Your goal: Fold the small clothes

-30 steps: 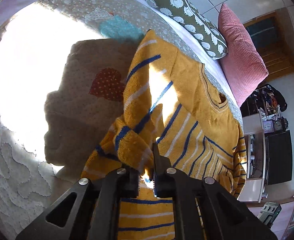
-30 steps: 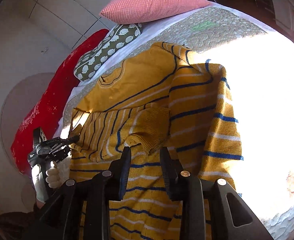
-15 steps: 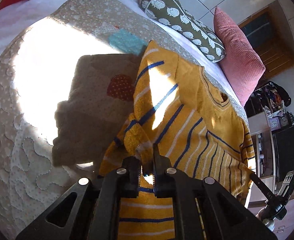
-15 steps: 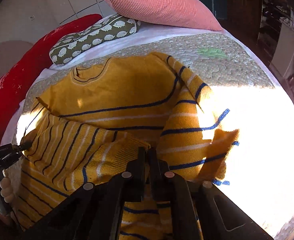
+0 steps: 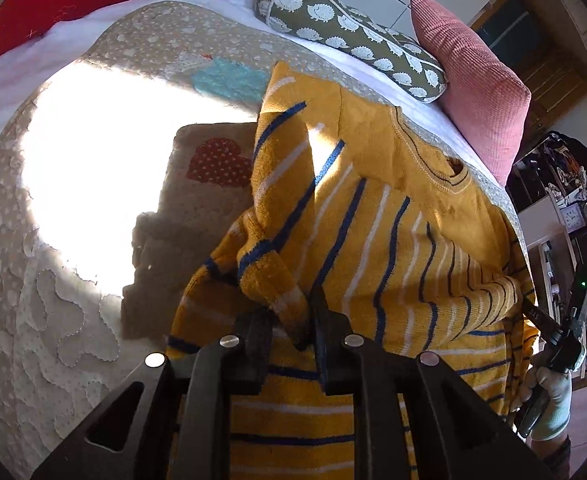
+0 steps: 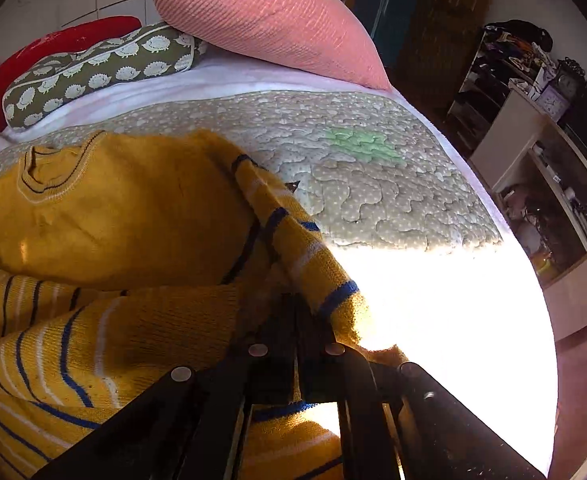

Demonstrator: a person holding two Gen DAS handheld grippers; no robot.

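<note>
Both grippers, left [image 5: 291, 320] and right [image 6: 298, 320], pinch sweater [image 5: 393, 240] edges over quilt [image 5: 53, 280]

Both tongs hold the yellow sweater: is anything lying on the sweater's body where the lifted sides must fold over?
Nothing visible. The sweater body shows only its own knit; the hedgehog pillow and pink pillow lie beyond the collar.

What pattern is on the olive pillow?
White hedgehogs on the olive green pillow; clearest in the left wrist view.
</note>
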